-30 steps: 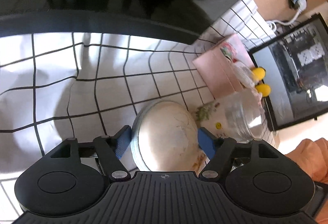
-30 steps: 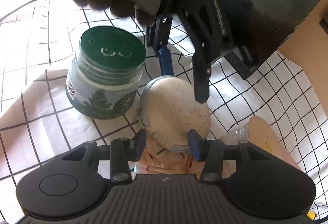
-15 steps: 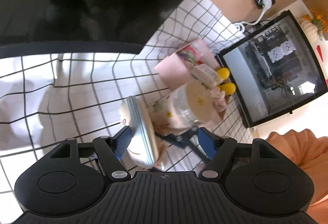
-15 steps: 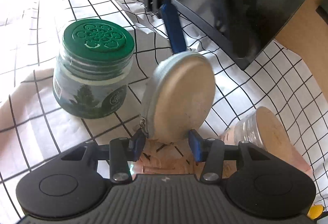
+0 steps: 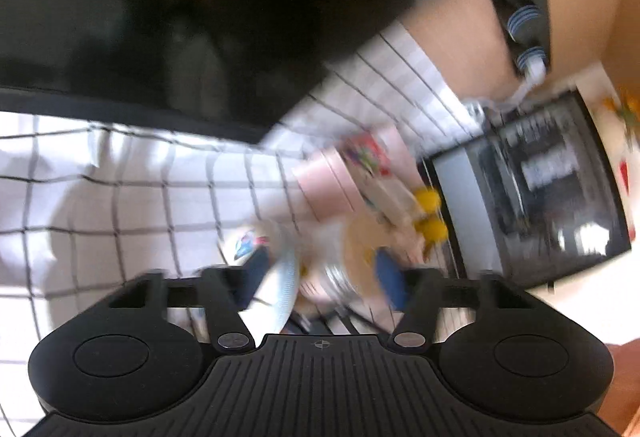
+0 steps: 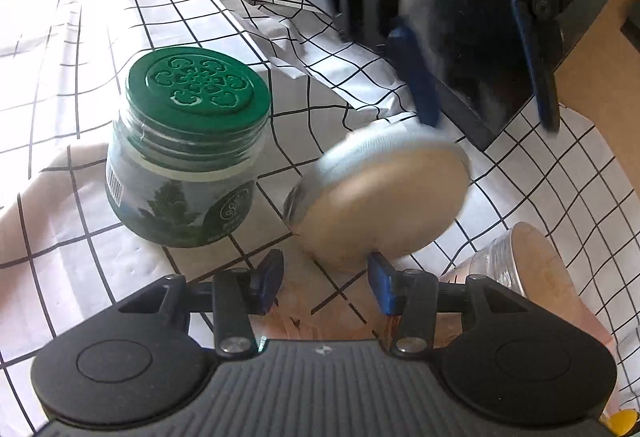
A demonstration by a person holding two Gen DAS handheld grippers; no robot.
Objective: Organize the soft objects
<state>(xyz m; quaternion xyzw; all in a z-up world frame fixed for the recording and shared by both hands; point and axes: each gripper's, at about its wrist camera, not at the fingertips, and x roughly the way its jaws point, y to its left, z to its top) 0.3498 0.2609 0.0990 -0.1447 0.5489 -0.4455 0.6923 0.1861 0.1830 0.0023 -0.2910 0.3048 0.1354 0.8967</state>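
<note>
Right wrist view: sharp on green-lidded jar (image 6: 188, 161), upright on gridded cloth (image 6: 60, 57), left of round pouch (image 6: 384, 197); not visible at all from left wrist. Also only here: clear cup with tan lid (image 6: 532, 269) lying on its side at near right, dark monitor panel (image 6: 480, 49) at far right.

Left wrist view: heavily motion-blurred. Adds what right view lacks: pink packets (image 5: 340, 181) far on the cloth, two yellow balls (image 5: 430, 213) beside them, framed dark screen (image 5: 540, 189) at right, wall sockets with white plug (image 5: 528, 49) far right.

Round pouch: flat disc, tan face, grey zipper band round the rim, tilted with tan face toward the right camera. From left wrist seen edge-on (image 5: 280, 285), printed face on its left side, detail lost to blur.

Right gripper (image 6: 324, 277): blue pads spread apart, wider than the gap they'd need; right pad at the pouch's lower edge, left pad clear of it, no grip. Pouch just beyond the pads, just right of the jar.

Left gripper (image 5: 320, 273): wide open, pouch rim against the left pad, right pad well clear. Seen from the right wrist (image 6: 484, 77) above and beyond the pouch, one blue finger (image 6: 416, 73) down at its top rim; actual contact can't be confirmed through blur
</note>
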